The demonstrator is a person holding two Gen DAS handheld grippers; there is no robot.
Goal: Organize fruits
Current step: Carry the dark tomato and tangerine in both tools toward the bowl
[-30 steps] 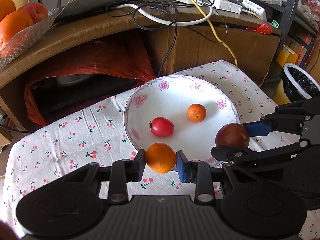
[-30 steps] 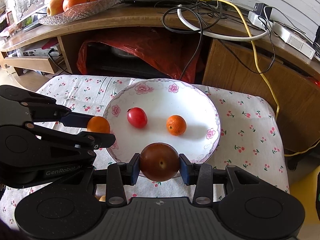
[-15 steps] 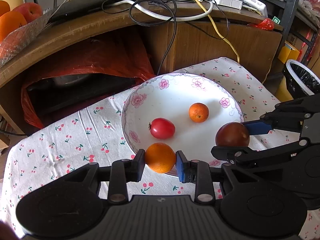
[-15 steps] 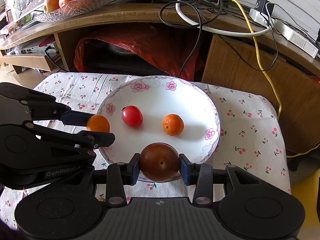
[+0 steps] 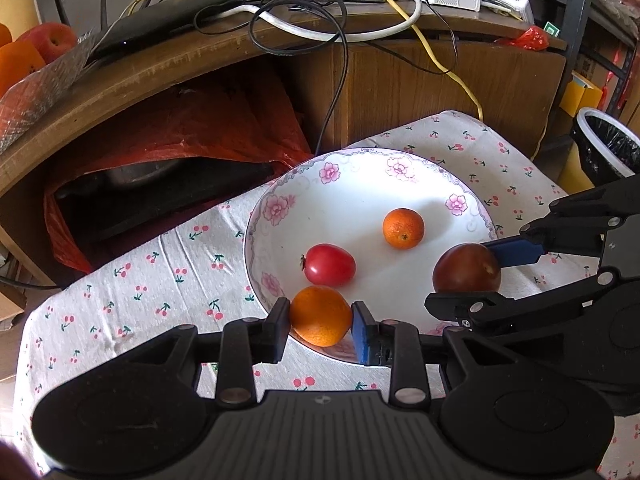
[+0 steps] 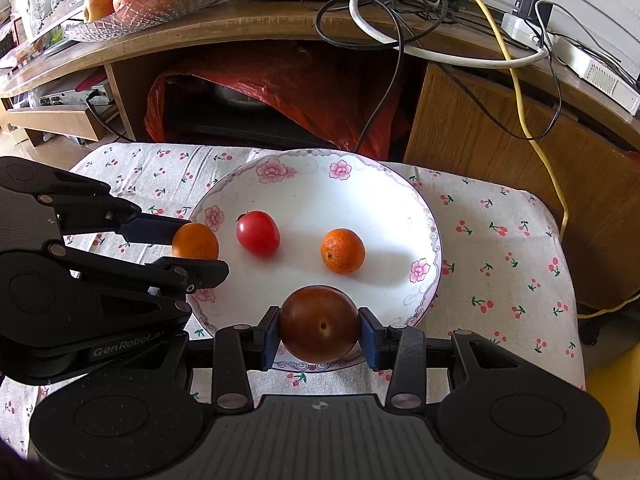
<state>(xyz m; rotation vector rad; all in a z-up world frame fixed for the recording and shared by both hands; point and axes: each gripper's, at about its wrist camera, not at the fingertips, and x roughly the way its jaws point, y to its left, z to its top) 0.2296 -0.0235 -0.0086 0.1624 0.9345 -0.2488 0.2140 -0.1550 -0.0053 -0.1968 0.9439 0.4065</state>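
Both pairs of tongs have edged forward toward the plate since a second ago, so the plate now sits a little lower and nearer in each view, and each fruit has stayed clamped in place. Left tongs (image 5: 321,317), low centre of the left wrist view, grip an orange (image 5: 320,315) over the plate's near rim. Right tongs (image 6: 319,330), low centre of the right wrist view, grip a dark red-brown plum (image 6: 319,323), also over the near rim. A white plate with pink flowers (image 6: 340,184) rests on a cherry-print cloth (image 6: 500,240) covering the desk. On the plate lie a red tomato (image 6: 258,233) and a small mandarin (image 6: 343,251), apart from each other.

Judging by this, the step in hand is carrying two fruits to the plate for release (whether either fruit touches the plate cannot be told). Next would be a short lowering onto bare white surface, then opening each pair of tongs.

Open room lies in the lower middle of the plate, in front of the tomato and mandarin. Both tongs crowd the same near rim, so they could knock each other, and round fruit may roll toward the rim. Behind, at the top of the frame, a wooden shelf (image 6: 280,28) with tangled cables (image 6: 400,12) stands well apart
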